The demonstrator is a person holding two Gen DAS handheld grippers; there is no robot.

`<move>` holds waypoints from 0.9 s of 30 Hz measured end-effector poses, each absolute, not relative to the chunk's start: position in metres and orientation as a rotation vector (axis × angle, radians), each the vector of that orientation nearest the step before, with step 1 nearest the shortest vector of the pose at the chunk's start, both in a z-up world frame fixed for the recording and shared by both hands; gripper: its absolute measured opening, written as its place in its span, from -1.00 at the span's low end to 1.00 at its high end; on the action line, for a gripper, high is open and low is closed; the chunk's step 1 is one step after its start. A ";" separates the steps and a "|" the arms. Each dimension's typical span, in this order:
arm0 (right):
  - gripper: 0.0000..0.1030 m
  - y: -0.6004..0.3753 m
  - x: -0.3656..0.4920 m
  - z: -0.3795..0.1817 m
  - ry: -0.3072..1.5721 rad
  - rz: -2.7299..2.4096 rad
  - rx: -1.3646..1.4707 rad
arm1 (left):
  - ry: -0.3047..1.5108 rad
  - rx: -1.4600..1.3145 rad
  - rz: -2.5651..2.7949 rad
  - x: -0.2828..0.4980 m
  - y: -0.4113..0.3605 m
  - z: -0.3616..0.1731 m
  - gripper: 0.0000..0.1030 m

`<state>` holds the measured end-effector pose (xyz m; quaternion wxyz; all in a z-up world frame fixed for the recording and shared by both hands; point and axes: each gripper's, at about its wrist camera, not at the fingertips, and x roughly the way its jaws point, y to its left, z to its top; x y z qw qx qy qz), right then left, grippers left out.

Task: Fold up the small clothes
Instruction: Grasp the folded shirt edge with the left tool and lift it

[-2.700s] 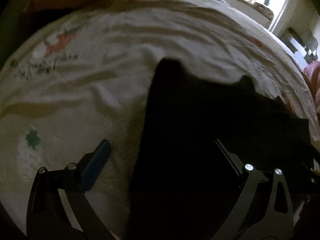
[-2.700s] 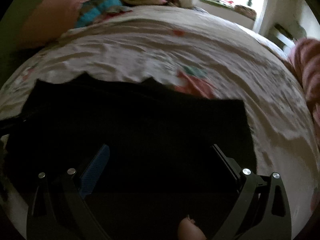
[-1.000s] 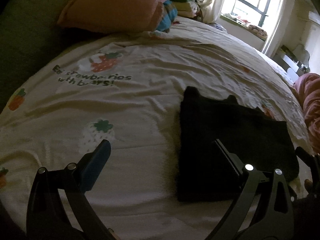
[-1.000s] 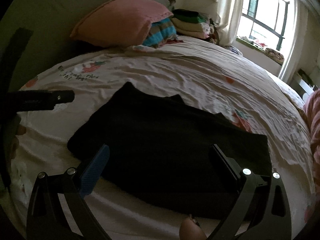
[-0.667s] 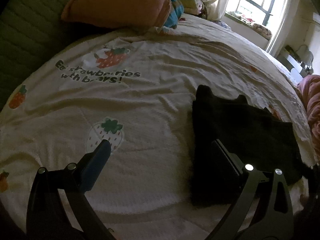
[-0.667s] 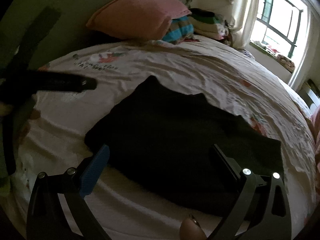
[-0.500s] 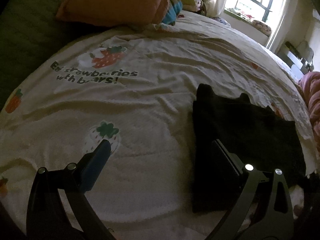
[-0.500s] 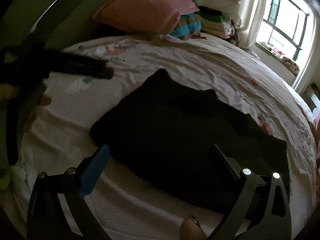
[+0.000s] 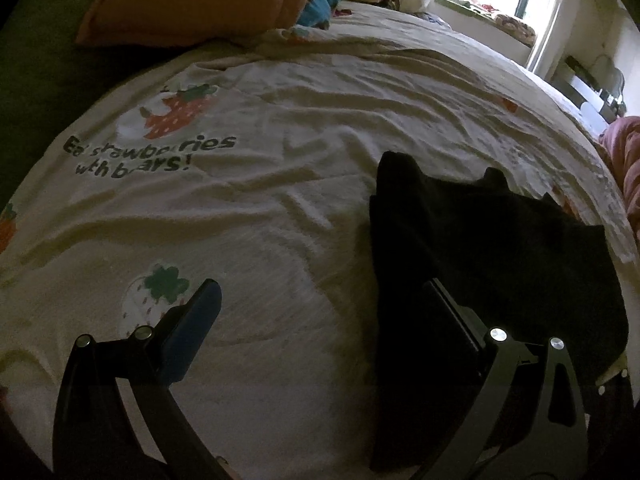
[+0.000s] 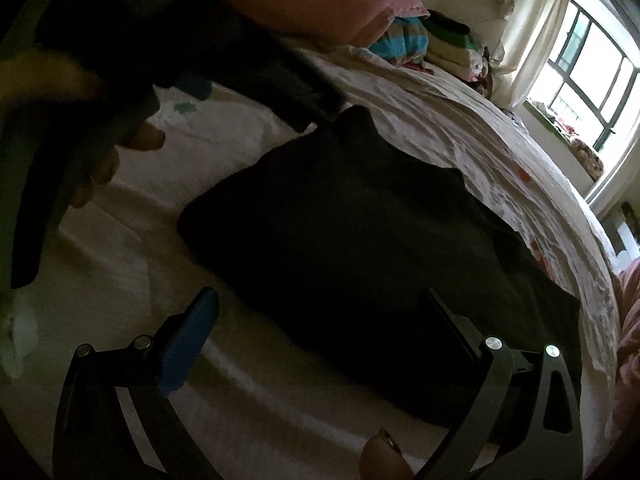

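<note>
A black garment (image 9: 492, 264) lies folded flat on the cream strawberry-print bedsheet (image 9: 248, 208). In the left wrist view it fills the lower right, and my left gripper (image 9: 320, 300) hangs open above its left edge, holding nothing. In the right wrist view the same black garment (image 10: 360, 240) spreads across the middle. My right gripper (image 10: 320, 308) is open above its near edge, empty. The left gripper's black body (image 10: 224, 60) and a hand (image 10: 120, 152) show at the upper left of that view.
A pink pillow (image 9: 192, 4) and a stack of folded clothes (image 10: 424, 44) sit at the head of the bed. A window (image 10: 584, 80) lights the far right. A pink striped blanket (image 9: 624, 168) lies at the bed's right edge.
Both grippers have lifted up and back from the black garment, which lies still. The left gripper has moved closer into the right wrist view's upper left.
</note>
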<state>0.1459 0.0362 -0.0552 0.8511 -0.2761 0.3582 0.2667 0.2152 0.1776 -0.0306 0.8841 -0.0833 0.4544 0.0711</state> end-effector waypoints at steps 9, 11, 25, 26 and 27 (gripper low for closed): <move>0.91 0.051 0.163 -0.072 0.739 0.517 -0.632 | 0.937 -0.144 0.146 0.224 0.173 -0.032 0.82; 0.91 0.055 0.167 -0.073 0.729 0.511 -0.641 | 0.939 -0.140 0.148 0.227 0.173 -0.034 0.82; -0.04 0.031 0.181 -0.053 0.647 0.527 -0.483 | 0.976 -0.227 0.101 0.249 0.169 -0.040 0.82; -0.19 0.028 0.179 -0.050 0.643 0.530 -0.468 | 0.985 -0.240 0.091 0.252 0.168 -0.042 0.82; -0.25 0.025 0.177 -0.048 0.635 0.535 -0.456 | 0.996 -0.253 0.083 0.254 0.168 -0.045 0.82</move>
